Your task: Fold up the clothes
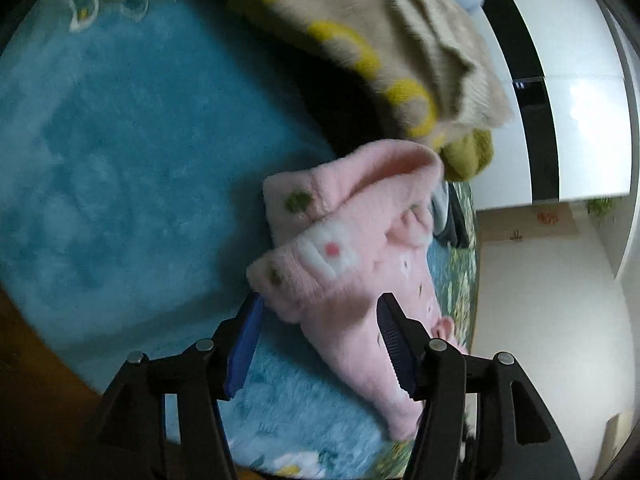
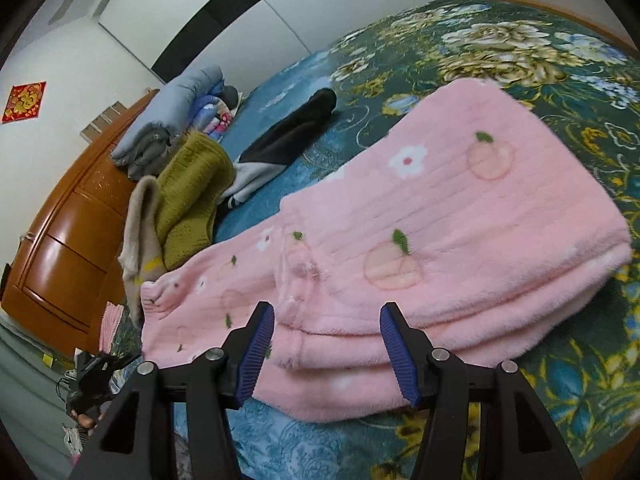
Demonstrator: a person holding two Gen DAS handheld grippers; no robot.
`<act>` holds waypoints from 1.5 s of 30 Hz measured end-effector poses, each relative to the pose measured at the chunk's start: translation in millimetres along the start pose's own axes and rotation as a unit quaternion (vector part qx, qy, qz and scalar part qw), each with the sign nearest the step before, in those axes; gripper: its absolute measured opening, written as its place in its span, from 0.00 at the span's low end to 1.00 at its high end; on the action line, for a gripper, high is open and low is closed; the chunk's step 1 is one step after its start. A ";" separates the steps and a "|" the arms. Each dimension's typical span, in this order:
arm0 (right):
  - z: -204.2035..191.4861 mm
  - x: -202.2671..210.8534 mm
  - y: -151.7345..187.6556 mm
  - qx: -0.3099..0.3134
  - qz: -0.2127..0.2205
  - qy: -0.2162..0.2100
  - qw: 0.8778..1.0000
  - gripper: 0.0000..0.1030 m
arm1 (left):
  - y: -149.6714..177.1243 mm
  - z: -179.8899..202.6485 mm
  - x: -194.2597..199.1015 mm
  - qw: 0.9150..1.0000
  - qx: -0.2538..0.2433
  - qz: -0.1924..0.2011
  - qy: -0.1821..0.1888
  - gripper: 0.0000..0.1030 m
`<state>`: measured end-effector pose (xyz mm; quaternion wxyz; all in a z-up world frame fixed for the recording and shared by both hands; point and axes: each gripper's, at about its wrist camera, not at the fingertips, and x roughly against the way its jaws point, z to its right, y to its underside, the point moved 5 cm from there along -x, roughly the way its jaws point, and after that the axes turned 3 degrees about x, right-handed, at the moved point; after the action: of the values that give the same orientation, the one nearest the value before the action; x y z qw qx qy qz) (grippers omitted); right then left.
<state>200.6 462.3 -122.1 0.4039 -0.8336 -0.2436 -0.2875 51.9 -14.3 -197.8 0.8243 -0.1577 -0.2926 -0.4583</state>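
Right wrist view: the pink fleece garment (image 2: 400,248), folded in layers, lies on the floral bedspread (image 2: 540,60) near its front edge, with the right gripper (image 2: 327,350) spread wide and grasping nothing just before its near hem. Left wrist view: the left gripper (image 1: 320,344), jaws likewise released, straddles the garment's end beside a beige and olive clothes pile (image 1: 400,52).
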 end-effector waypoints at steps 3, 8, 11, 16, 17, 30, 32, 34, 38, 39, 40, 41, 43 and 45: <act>-1.8 5.8 2.3 -0.002 0.006 -0.001 1.000 0.57 | -6.6 -10.8 -12.1 0.999 0.045 0.001 0.021 0.60; -2.4 5.0 6.6 0.001 0.001 0.000 1.000 0.57 | -13.8 -18.5 -17.5 0.997 0.067 0.016 0.043 0.61; -1.3 0.0 6.5 -0.003 -0.005 -0.003 1.000 0.57 | -17.0 -19.6 -16.7 0.996 0.069 0.027 0.047 0.56; -0.8 -10.0 7.9 0.000 -0.015 -0.013 1.000 0.57 | -21.0 -21.2 -18.0 0.997 0.063 0.037 0.025 0.34; 0.2 -11.5 7.8 -0.002 -0.017 -0.015 1.000 0.57 | -21.5 -20.4 -17.6 0.997 0.059 0.040 0.018 0.28; 21.8 -24.6 5.4 -0.028 -0.019 -0.040 0.999 0.57 | 5.1 91.5 20.1 0.968 -0.193 0.121 -0.110 0.17; 23.1 -25.0 2.9 -0.029 -0.019 -0.043 0.998 0.57 | 26.4 139.8 23.7 0.947 -0.270 0.134 -0.114 0.17; 22.3 -22.9 -1.3 -0.023 -0.014 -0.043 0.999 0.57 | 50.2 181.8 20.0 0.935 -0.317 0.132 -0.090 0.17; 25.7 -12.3 -9.9 -0.010 0.001 -0.039 0.999 0.57 | 98.8 251.7 -7.0 0.912 -0.389 0.116 -0.066 0.17; 28.3 -9.2 -11.0 -0.010 0.004 -0.038 0.999 0.57 | 112.2 270.9 -17.3 0.908 -0.402 0.107 -0.060 0.17; 31.4 -6.2 -11.8 -0.011 0.008 -0.037 0.999 0.57 | 122.9 288.0 -26.2 0.904 -0.413 0.099 -0.054 0.17; 35.7 -3.3 -12.1 -0.015 0.010 -0.037 0.999 0.57 | 132.3 300.2 -32.9 0.901 -0.422 0.092 -0.049 0.17; 44.6 1.6 -12.5 -0.022 0.014 -0.036 0.999 0.57 | 159.7 331.3 -52.7 0.893 -0.442 0.075 -0.035 0.17; 52.9 6.9 -12.6 -0.027 0.018 -0.033 0.999 0.57 | 188.6 352.2 -72.4 0.884 -0.464 0.057 -0.021 0.18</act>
<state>212.4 513.6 -137.5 0.3783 -0.8572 -0.2342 -0.2594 63.2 319.7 32.7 0.6752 -0.5484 -0.0541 -0.4903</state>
